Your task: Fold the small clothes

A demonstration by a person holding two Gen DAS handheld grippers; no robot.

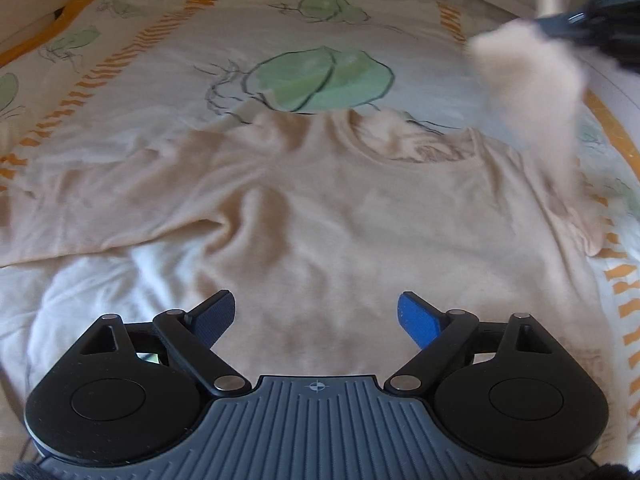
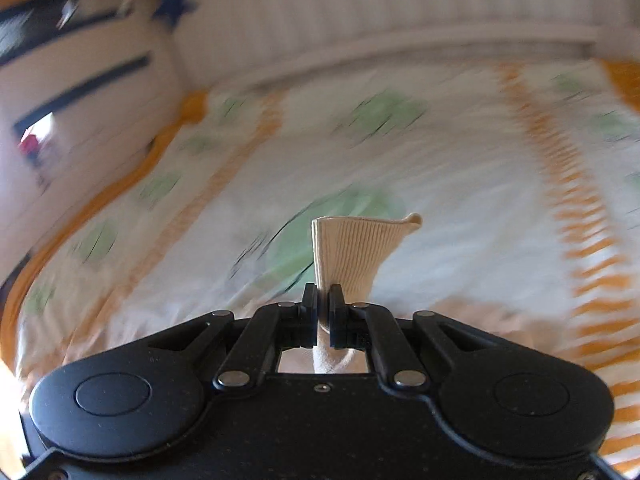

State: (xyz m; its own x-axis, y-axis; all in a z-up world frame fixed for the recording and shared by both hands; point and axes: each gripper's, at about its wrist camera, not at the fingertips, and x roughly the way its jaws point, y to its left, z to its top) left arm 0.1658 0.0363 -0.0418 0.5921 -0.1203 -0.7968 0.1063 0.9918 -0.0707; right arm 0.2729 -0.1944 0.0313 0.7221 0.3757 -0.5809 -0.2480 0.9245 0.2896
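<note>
A small beige long-sleeved shirt (image 1: 320, 208) lies face up on the bed, collar away from me, its left sleeve spread out to the left. My left gripper (image 1: 316, 316) is open and empty, hovering over the shirt's lower body. My right gripper (image 2: 324, 308) is shut on the ribbed cuff (image 2: 352, 252) of the shirt's right sleeve and holds it lifted above the bed. In the left wrist view the raised sleeve (image 1: 532, 92) hangs blurred at the upper right, under the right gripper (image 1: 592, 20).
The bed cover (image 1: 160, 60) is white with green leaf prints and orange striped bands. A white crumpled sheet (image 1: 80, 300) lies at the lower left. A headboard or wall (image 2: 360, 12) runs along the far edge, with white furniture (image 2: 80, 80) to the left.
</note>
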